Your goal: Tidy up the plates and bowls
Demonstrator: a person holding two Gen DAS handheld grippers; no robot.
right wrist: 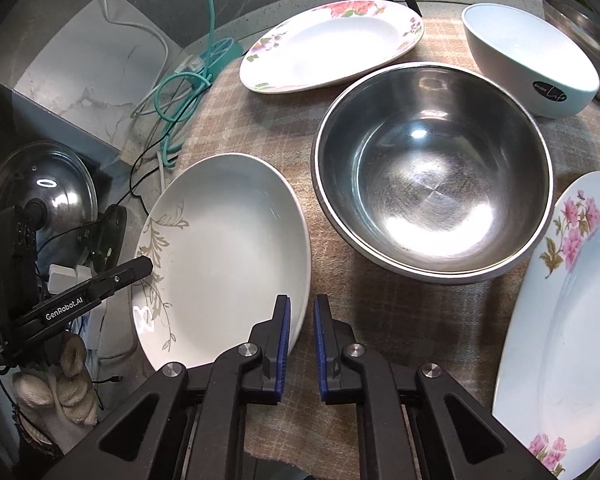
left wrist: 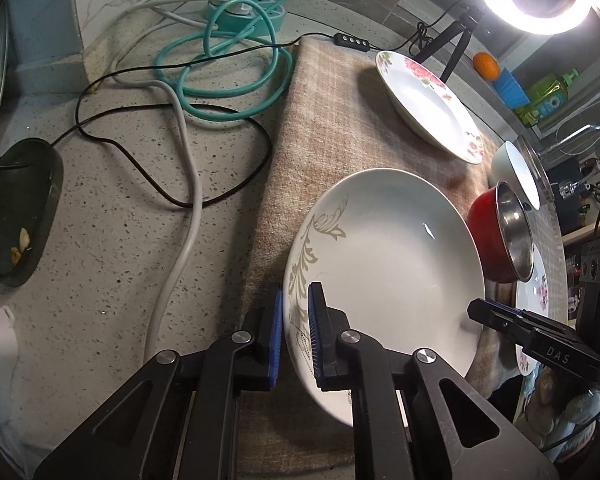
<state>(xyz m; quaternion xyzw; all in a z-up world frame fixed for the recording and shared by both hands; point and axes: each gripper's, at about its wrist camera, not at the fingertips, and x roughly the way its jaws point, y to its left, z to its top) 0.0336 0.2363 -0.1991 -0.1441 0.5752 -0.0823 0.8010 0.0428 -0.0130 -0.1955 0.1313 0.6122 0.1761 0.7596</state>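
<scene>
Count: three plates – leaf-patterned plate (right wrist: 228,256) between both grippers' fingers, two floral plates (right wrist: 332,46) (right wrist: 564,320) beyond. Two bowls: steel bowl (right wrist: 432,172), white bowl (right wrist: 528,60).

Both wrist views: close, steeply downward; share leaf-patterned plate (left wrist: 384,264).

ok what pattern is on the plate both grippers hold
A grey-beige leafy vine along the white round plate's rim, clearest from the right wrist.
</scene>
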